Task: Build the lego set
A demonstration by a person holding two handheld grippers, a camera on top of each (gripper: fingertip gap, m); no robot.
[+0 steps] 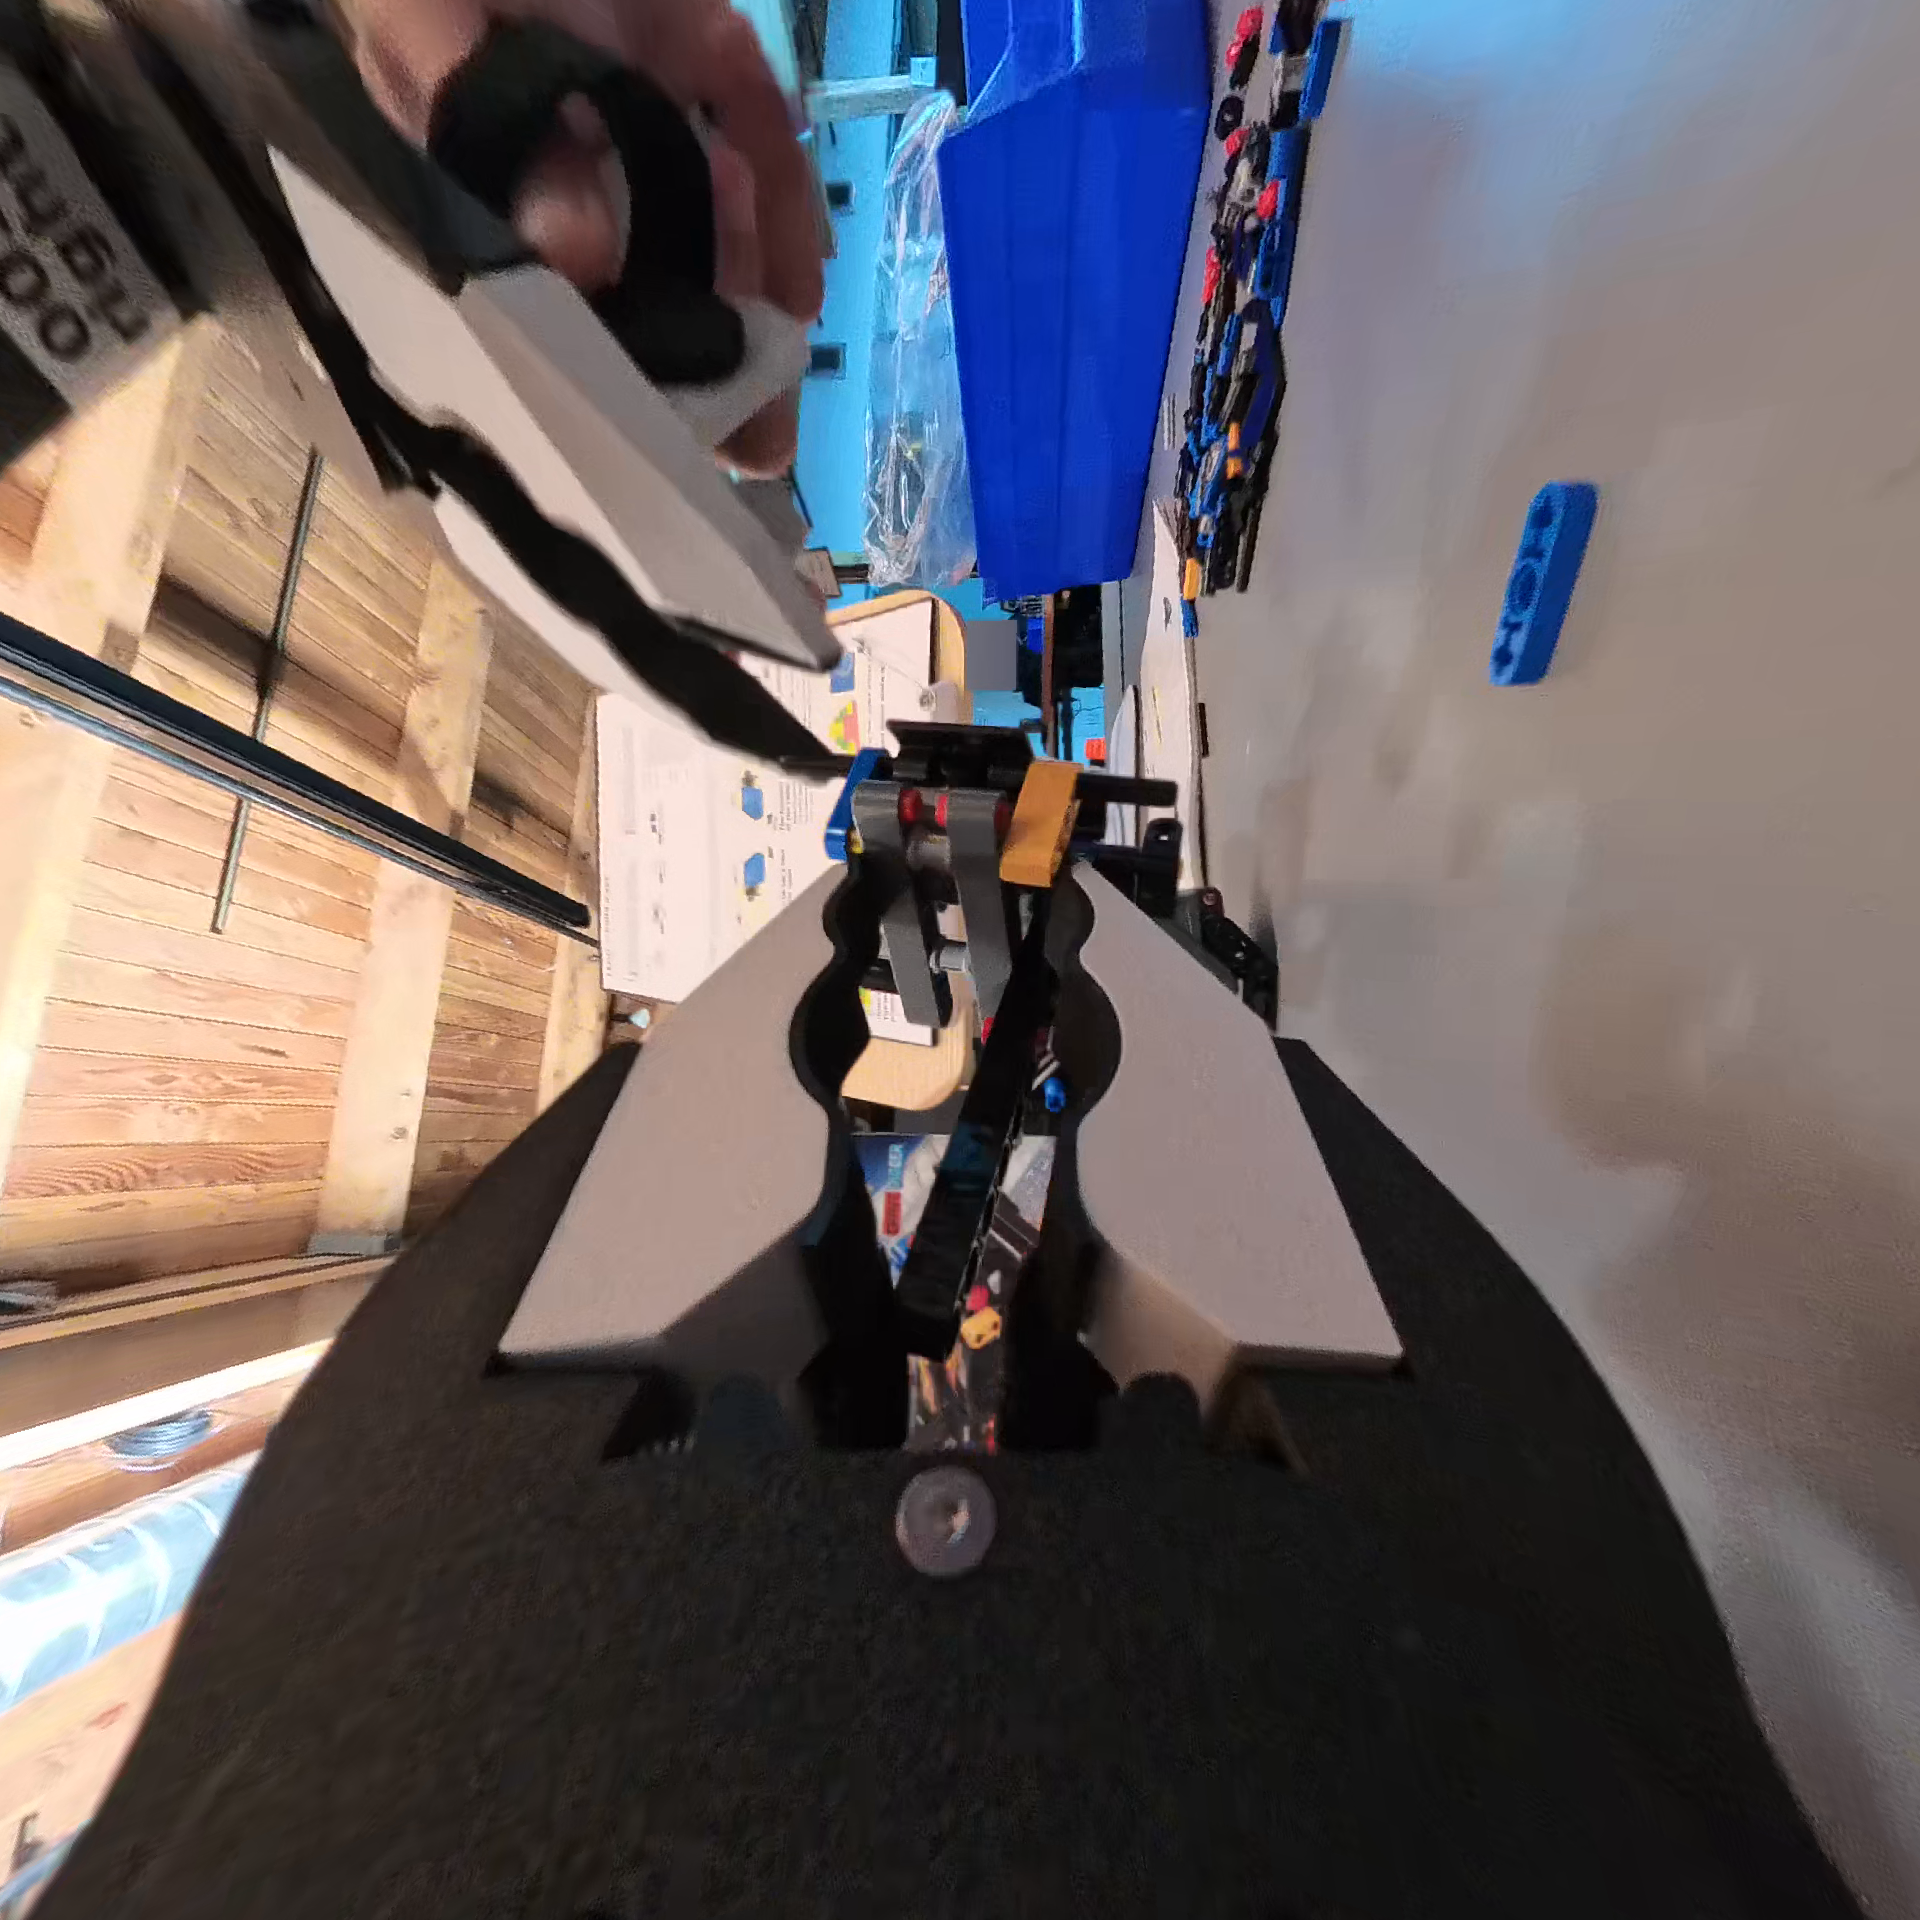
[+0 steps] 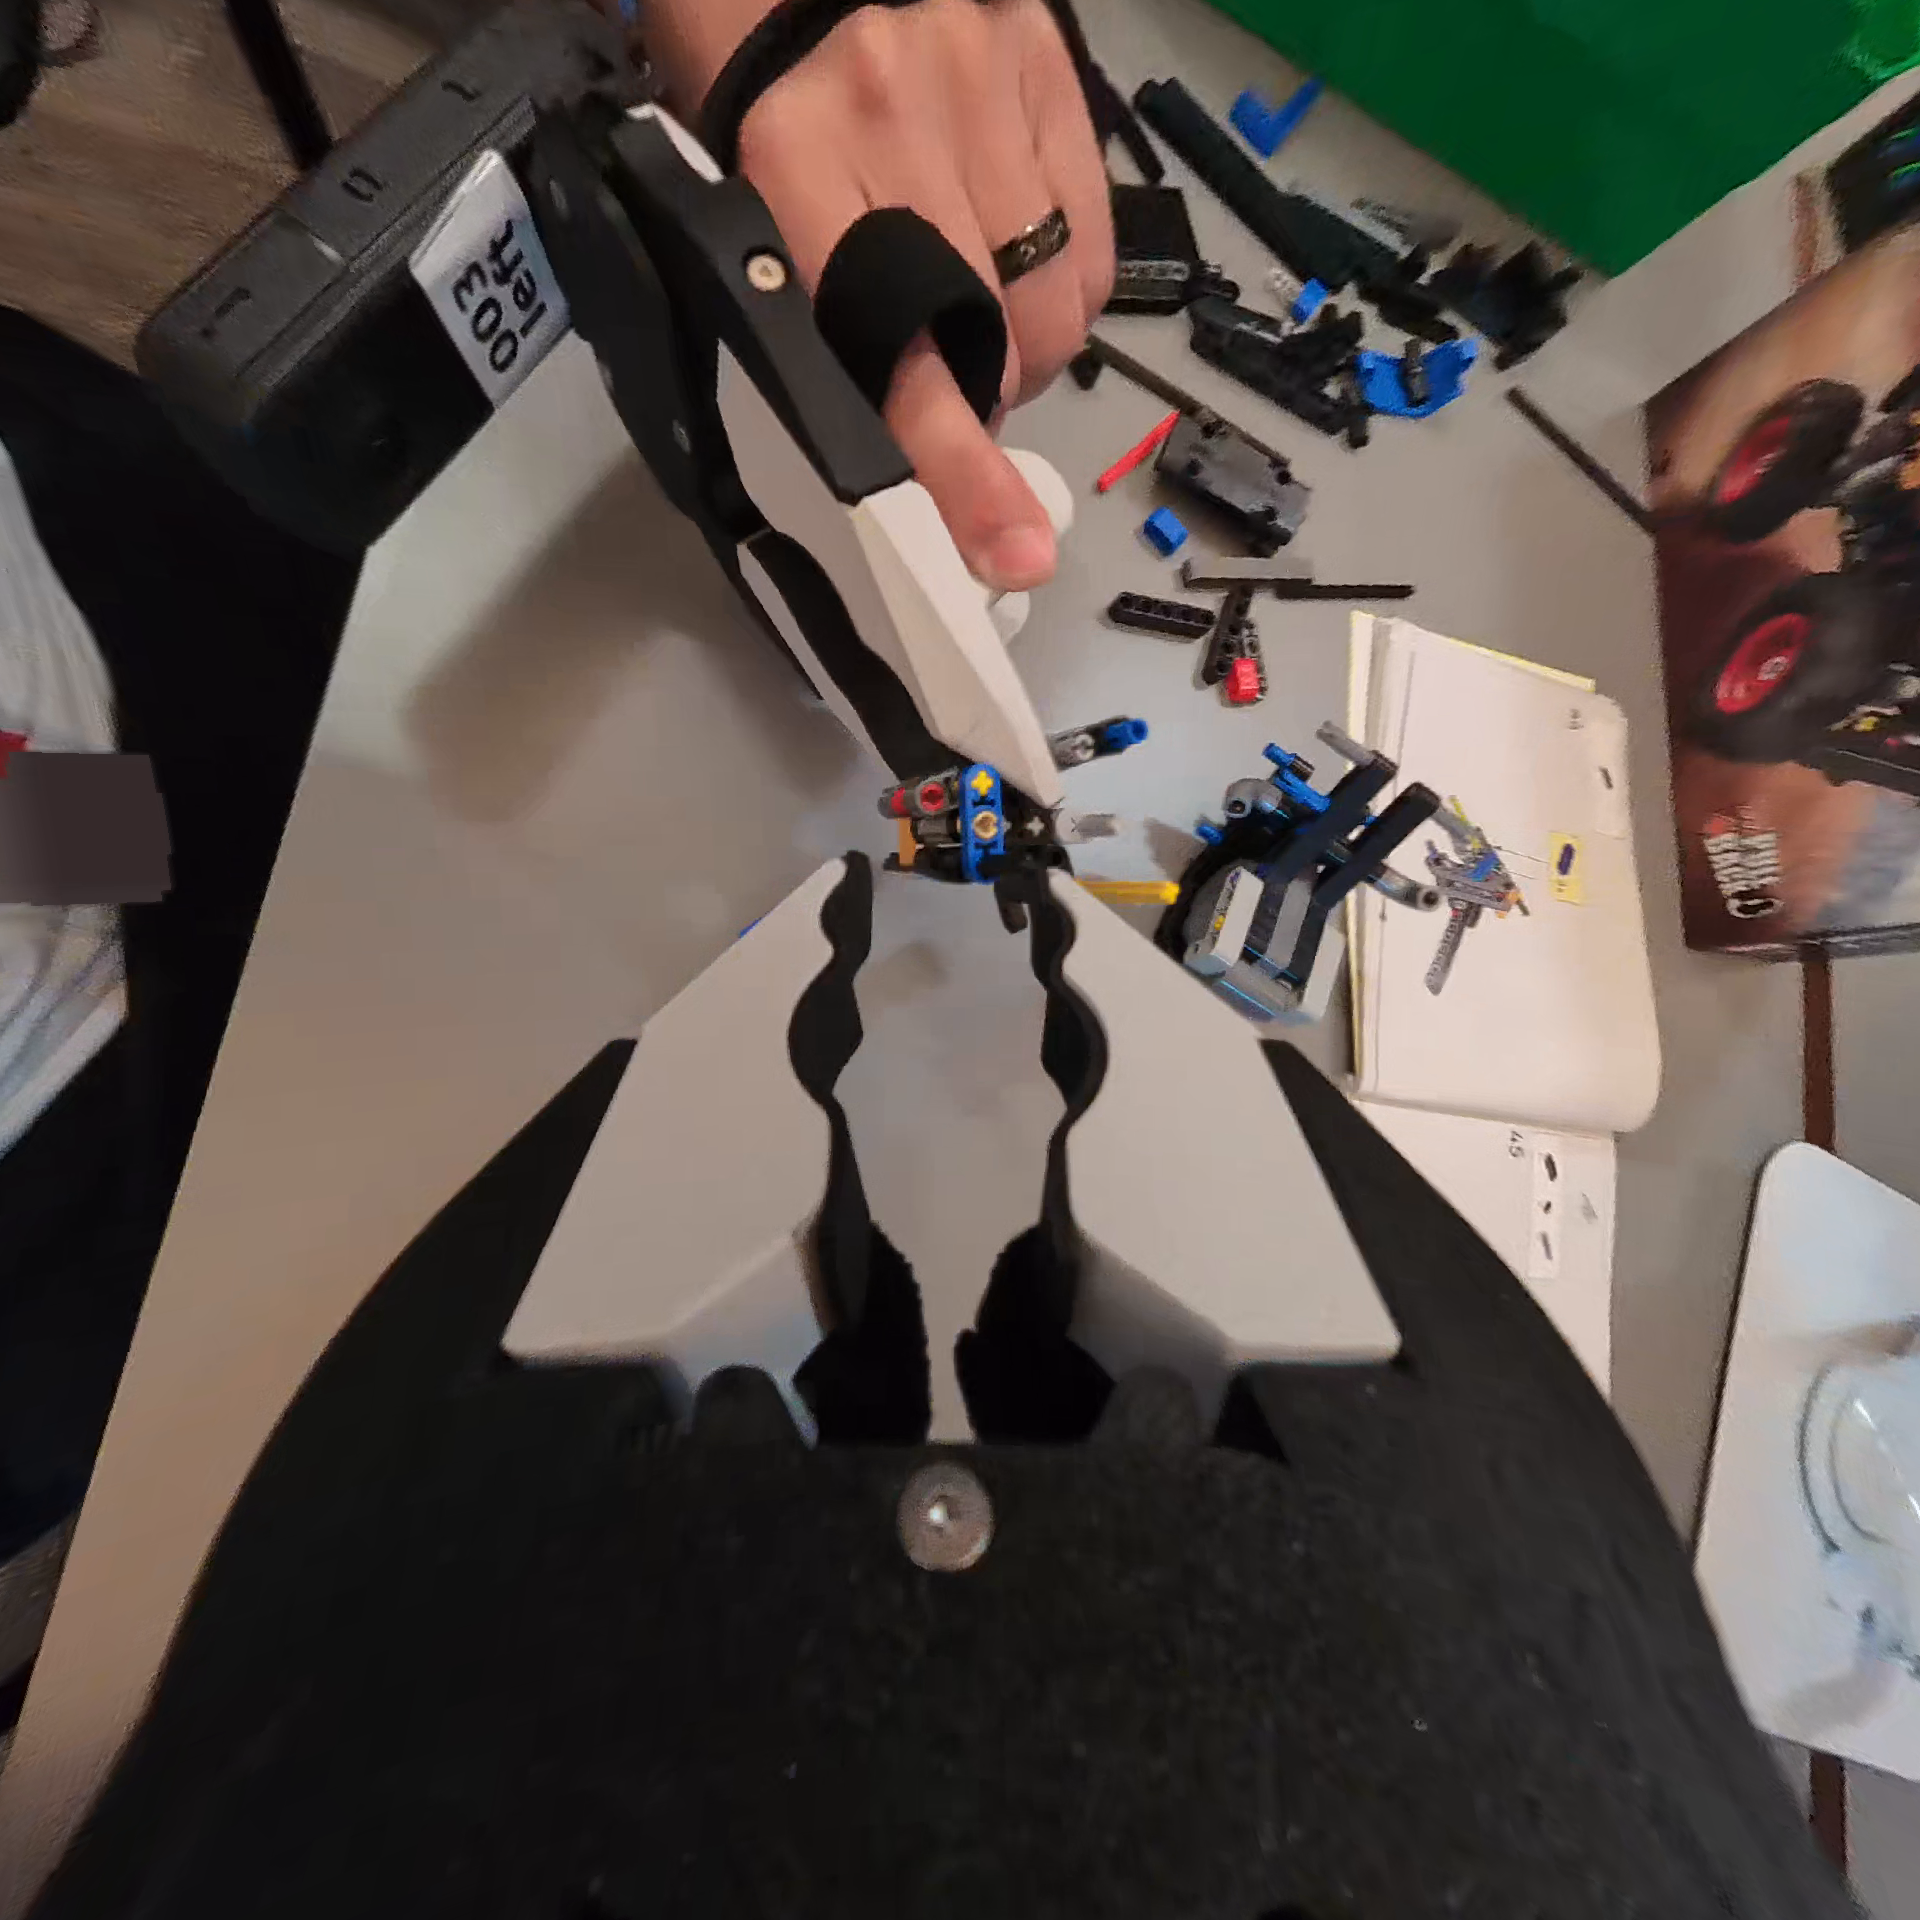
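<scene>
My left gripper [image 1: 961,894] is shut on a small Lego assembly [image 1: 956,831] of grey beams, a long black beam, an orange block and a blue piece, and holds it above the table. In the right wrist view a person's hand brings the left gripper [image 2: 1023,805] in from the upper left with the assembly [image 2: 966,831] at its tips. My right gripper [image 2: 951,873] is open, its fingertips just below the assembly with bare table showing between them. In the left wrist view the right gripper [image 1: 821,727] reaches in from the upper left and its tip meets the assembly's blue end.
A larger grey, black and blue build [image 2: 1288,883] lies beside an open instruction booklet [image 2: 1496,935]. Loose parts [image 2: 1247,312] are scattered at the back. A set box [image 2: 1808,623] and a white tray [image 2: 1829,1455] are at the right. A blue beam [image 1: 1543,582] lies alone, near a blue bin [image 1: 1060,312]. The tips of both grippers are at nearly the same place.
</scene>
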